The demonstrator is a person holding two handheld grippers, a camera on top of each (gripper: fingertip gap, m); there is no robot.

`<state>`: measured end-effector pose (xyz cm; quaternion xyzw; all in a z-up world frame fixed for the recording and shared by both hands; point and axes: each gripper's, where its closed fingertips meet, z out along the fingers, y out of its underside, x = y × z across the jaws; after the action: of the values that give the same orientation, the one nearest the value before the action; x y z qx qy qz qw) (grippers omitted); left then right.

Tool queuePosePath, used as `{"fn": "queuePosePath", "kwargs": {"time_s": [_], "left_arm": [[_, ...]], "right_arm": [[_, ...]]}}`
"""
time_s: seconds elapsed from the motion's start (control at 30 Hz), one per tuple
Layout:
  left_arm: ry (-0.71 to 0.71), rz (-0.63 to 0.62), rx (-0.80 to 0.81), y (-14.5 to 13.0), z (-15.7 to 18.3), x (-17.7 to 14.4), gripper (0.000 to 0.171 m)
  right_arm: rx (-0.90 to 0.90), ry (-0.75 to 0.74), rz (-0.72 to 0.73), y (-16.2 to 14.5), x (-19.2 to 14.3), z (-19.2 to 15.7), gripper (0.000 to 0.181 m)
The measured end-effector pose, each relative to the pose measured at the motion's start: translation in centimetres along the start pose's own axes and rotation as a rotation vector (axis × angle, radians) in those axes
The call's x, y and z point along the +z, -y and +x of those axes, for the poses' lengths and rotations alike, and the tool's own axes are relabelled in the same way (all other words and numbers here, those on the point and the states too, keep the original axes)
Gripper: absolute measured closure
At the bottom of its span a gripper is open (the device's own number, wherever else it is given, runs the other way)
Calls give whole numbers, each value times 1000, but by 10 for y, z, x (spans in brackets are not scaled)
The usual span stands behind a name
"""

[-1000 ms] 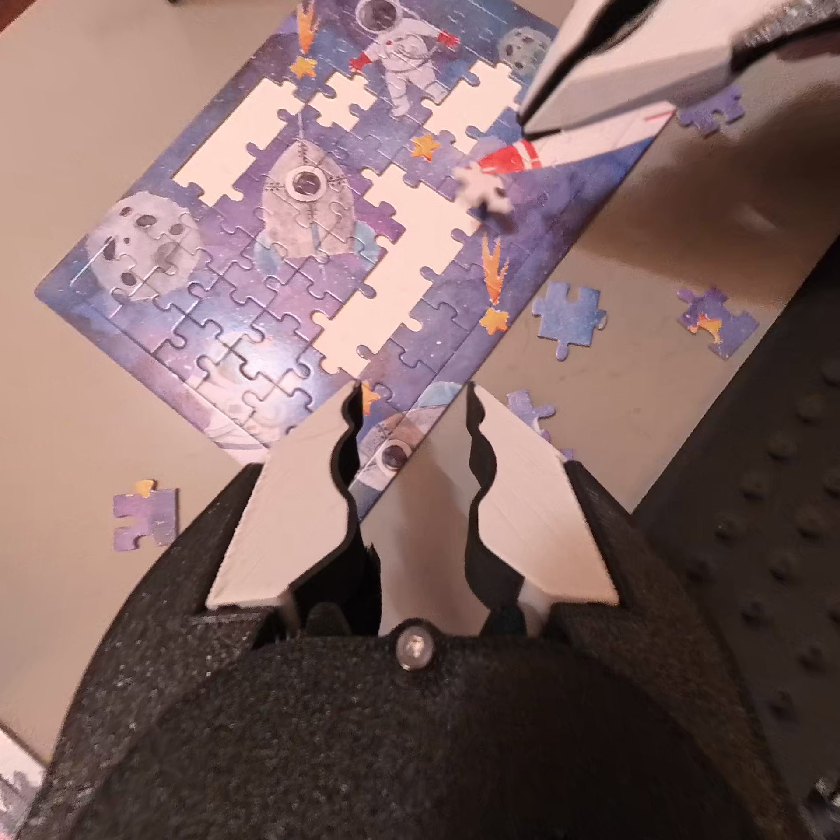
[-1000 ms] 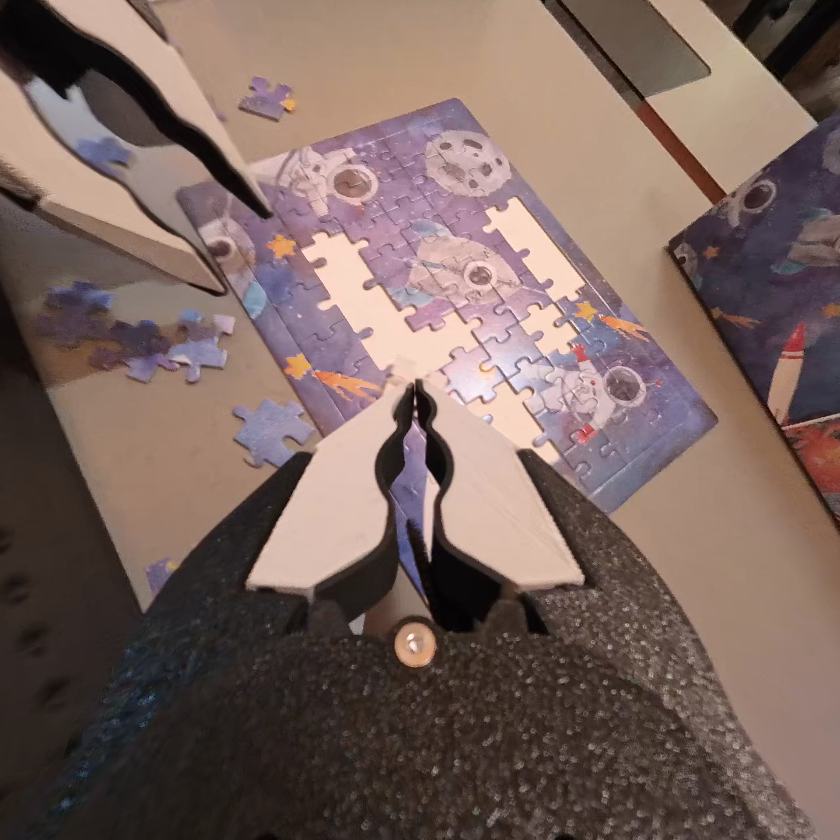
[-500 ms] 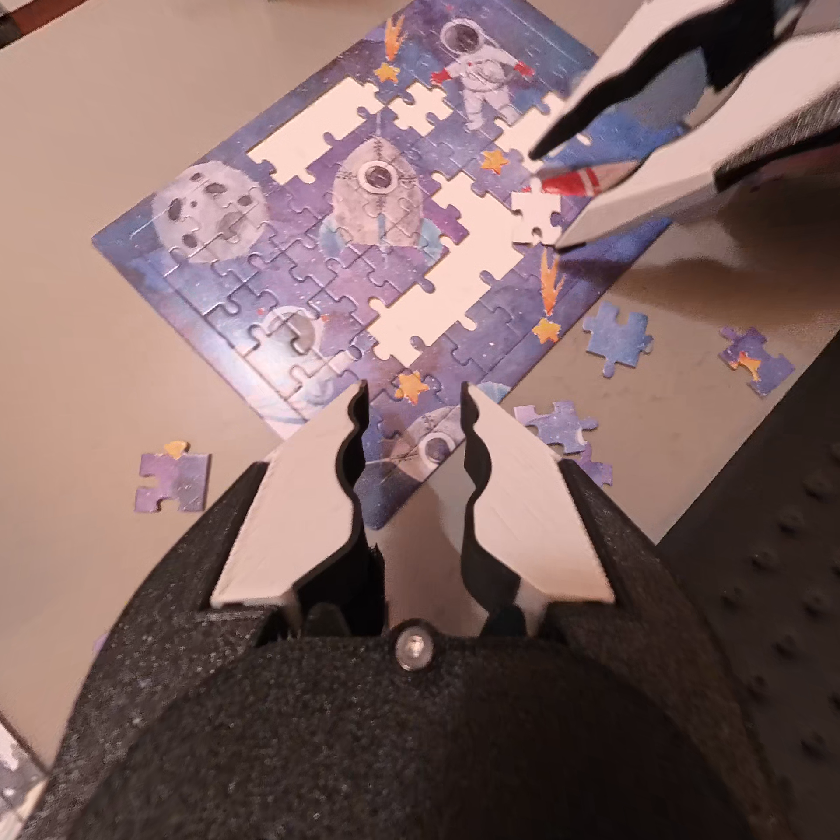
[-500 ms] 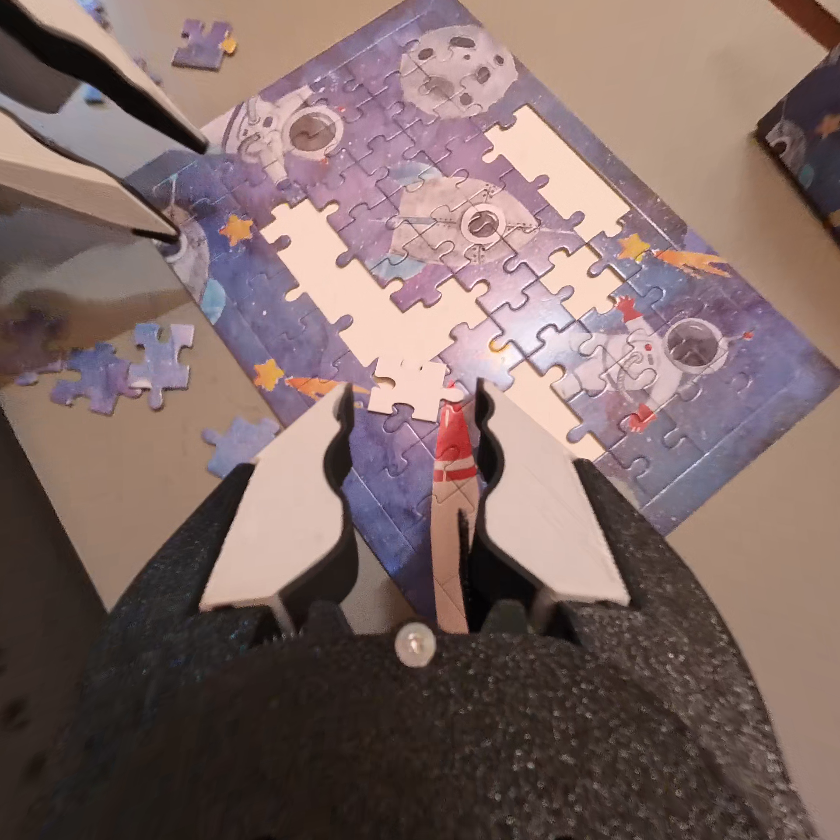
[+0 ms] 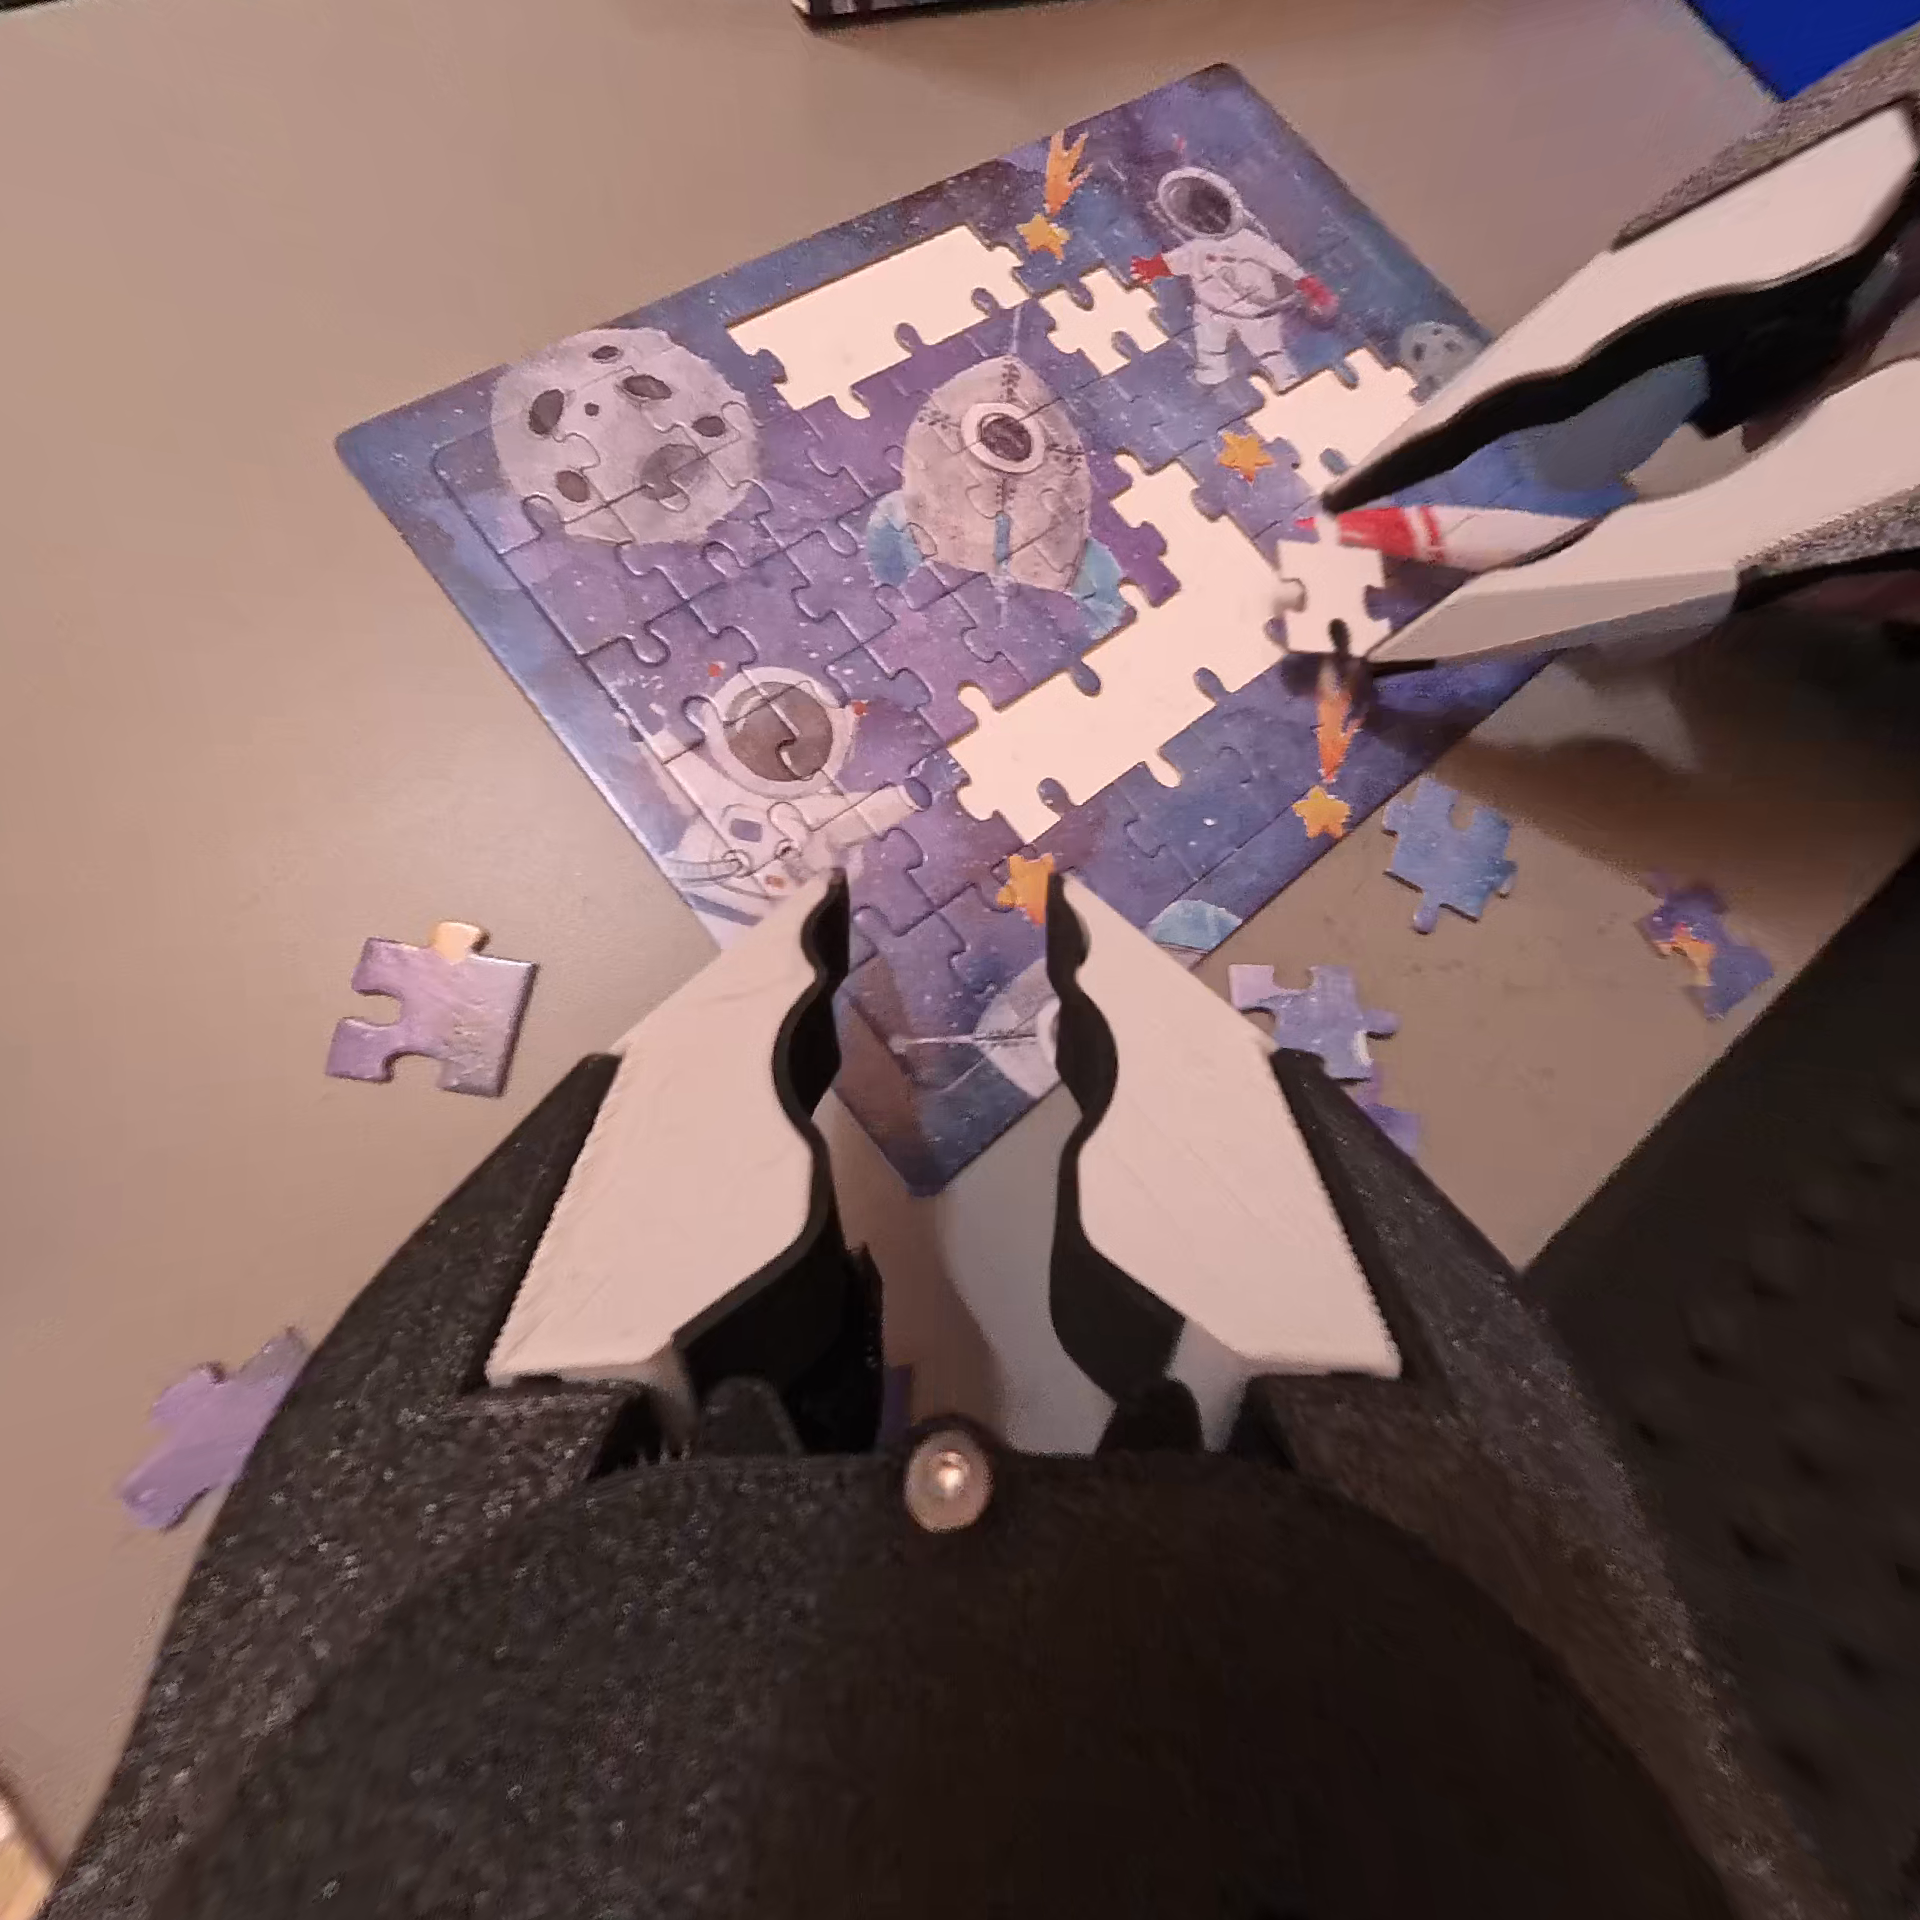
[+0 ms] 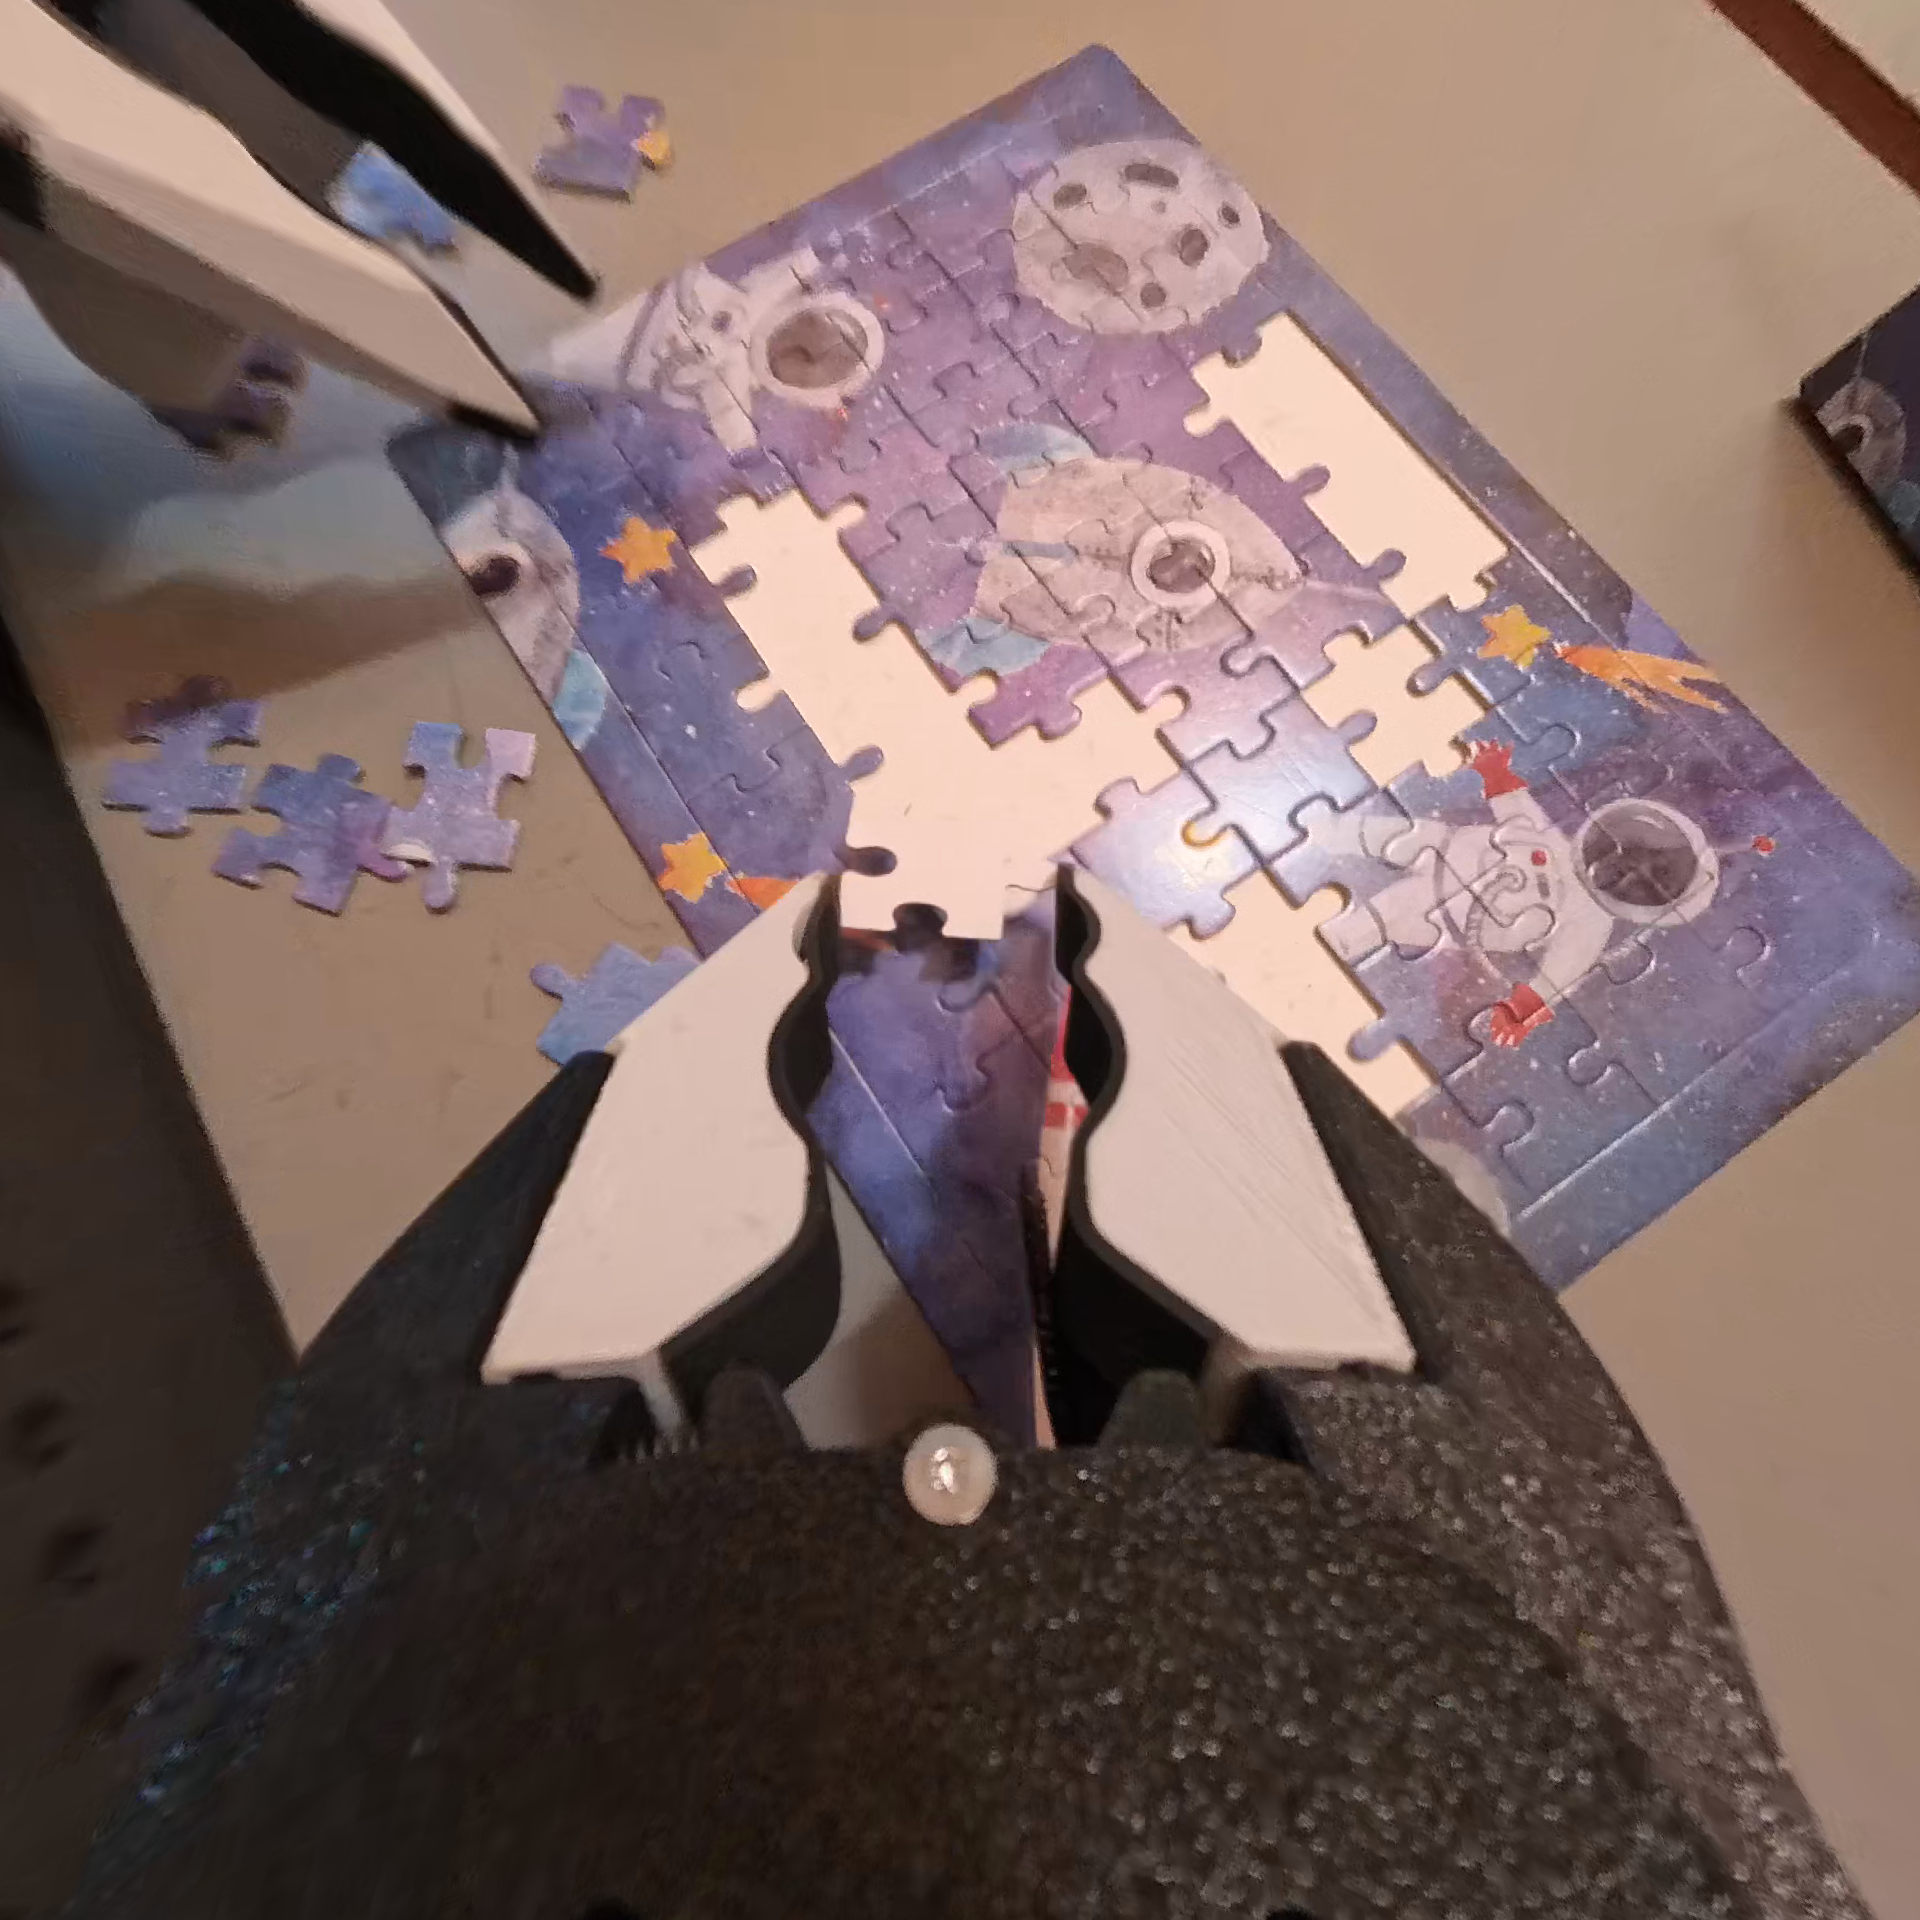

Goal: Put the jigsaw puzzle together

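Note:
The space-themed jigsaw puzzle point(image 5: 727, 623) lies flat on the beige table, with several white gaps point(image 5: 1091, 727) in its picture. A single piece, white side up point(image 5: 1330, 597), lies on the puzzle at the edge of the long gap. My right gripper point(image 5: 1356, 582) is open, its fingertips on either side of this piece. In the right wrist view the same piece point(image 6: 935, 894) sits between the tips of my right gripper point(image 6: 945, 883) over the puzzle point(image 6: 1143, 447). My left gripper point(image 5: 940, 894) is open and empty above the puzzle's near corner, and it also shows in the right wrist view point(image 6: 551, 353).
Loose pieces lie around the board: a purple one point(image 5: 436, 1013), a blue one point(image 5: 1449, 852), others point(image 5: 1704, 951) and a cluster point(image 6: 322, 800). A dark studded mat point(image 5: 1766, 1299) borders the table. The corner of a picture box point(image 6: 1870, 457) lies beyond the puzzle.
My right gripper was shut on the white piece, then opened and let it go onto the puzzle. It now sits lower over the piece. My left gripper stayed open and shifted its view.

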<state>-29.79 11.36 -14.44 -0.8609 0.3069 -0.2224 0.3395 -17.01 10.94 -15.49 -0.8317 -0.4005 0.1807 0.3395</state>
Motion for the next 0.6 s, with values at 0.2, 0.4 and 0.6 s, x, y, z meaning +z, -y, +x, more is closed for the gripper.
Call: {"fn": "queuePosePath", "kwargs": {"time_s": [0.2,0.4,0.6], "left_arm": [[-410,100,-265,24,38,-11,133],[-662,150,-522,34,31,-20,131],[-767,97,-515,30,47,-19,141]], "right_arm": [[-149,104,201,67,-10,-37,140],[-199,219,332,99,1,-68,140],[-186,277,300,86,23,-76,140]]}}
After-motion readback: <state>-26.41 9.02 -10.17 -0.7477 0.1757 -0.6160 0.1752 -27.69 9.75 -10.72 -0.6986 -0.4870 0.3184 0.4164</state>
